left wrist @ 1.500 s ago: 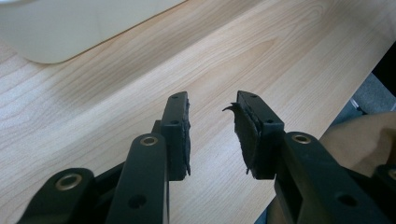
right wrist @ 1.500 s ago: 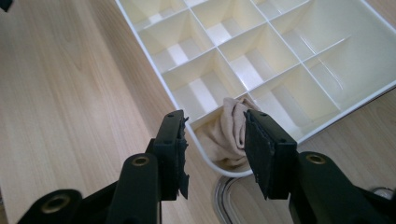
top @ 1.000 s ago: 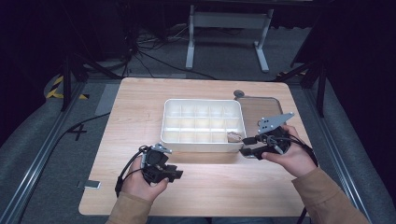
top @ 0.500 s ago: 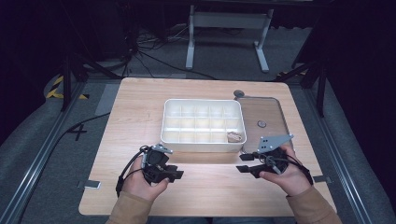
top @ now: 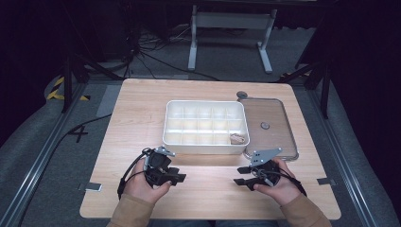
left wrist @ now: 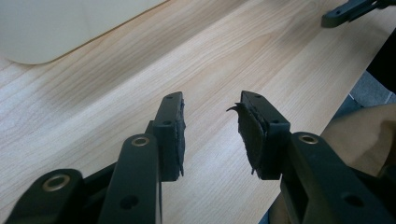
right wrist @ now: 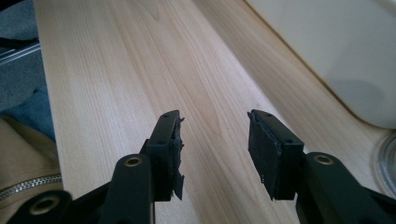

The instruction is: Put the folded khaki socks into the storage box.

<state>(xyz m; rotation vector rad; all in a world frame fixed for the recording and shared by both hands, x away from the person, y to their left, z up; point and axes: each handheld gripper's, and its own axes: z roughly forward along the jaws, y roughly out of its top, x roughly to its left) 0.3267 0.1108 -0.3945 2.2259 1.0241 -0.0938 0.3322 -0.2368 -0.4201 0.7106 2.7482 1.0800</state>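
A white compartment tray (top: 203,149) stands mid-table, with a small tan object (top: 238,139) in its front right compartment. My left gripper (top: 178,177) rests low over the wood in front of the tray's left half. Its jaws have just been opening and stand open with nothing between them (left wrist: 210,126). My right gripper (top: 240,176) hovers near the front edge, before the tray's right corner. Its jaws have also just been opening, and only bare wood shows between them (right wrist: 215,140). The two grippers point toward each other, well apart.
A clear lid (top: 279,118) with a small knob lies flat right of the tray. A small round piece (top: 241,94) sits behind it. The tray's wall (right wrist: 336,51) shows close in the right gripper view. Bare wood (top: 208,194) lies between the hands.
My right hand has drawn back from the tray's front right corner toward the near edge and sunk lower. The left hand has stayed where it was.
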